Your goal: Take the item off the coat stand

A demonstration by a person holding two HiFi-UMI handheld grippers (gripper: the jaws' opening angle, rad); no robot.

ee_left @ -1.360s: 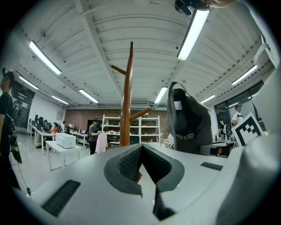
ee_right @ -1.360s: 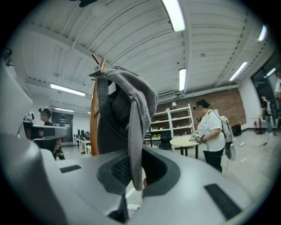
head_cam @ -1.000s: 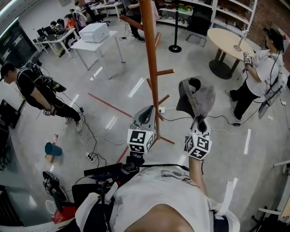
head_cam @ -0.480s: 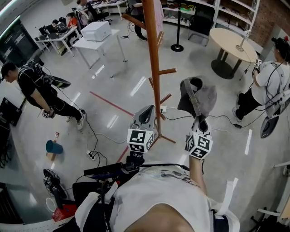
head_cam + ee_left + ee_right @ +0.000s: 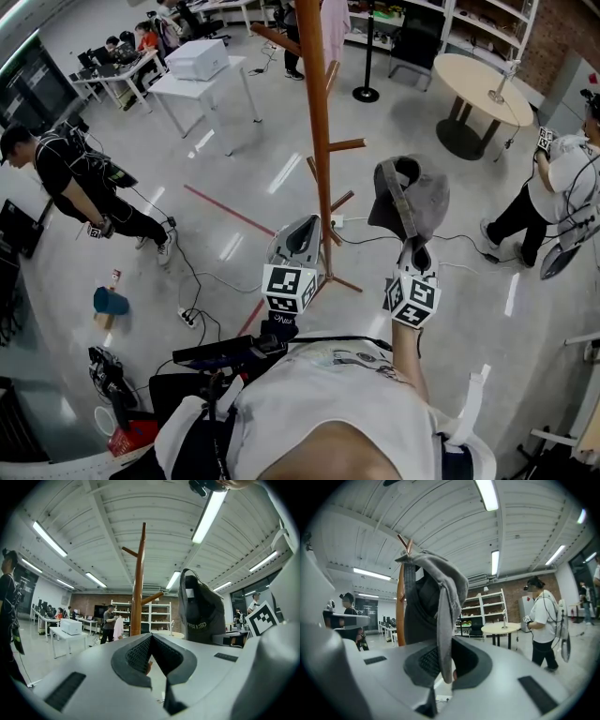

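A tall wooden coat stand with bare side pegs rises from the floor ahead of me. To its right, a grey cap with a strap hangs off the stand, and my right gripper is shut on its fabric. The right gripper view shows the cap draping down between the jaws of that gripper, with the stand behind it. My left gripper is shut and empty, close in front of the stand's lower pole. In its own view the left gripper points at the stand, with the cap to the right.
A person in black stands at the left, and one in white at the right edge. A white table with a box, a round table and a stanchion post stand behind. Cables trail on the floor.
Both grippers and the cap hold almost still. The person in white at the right has walked further right, toward the frame edge.
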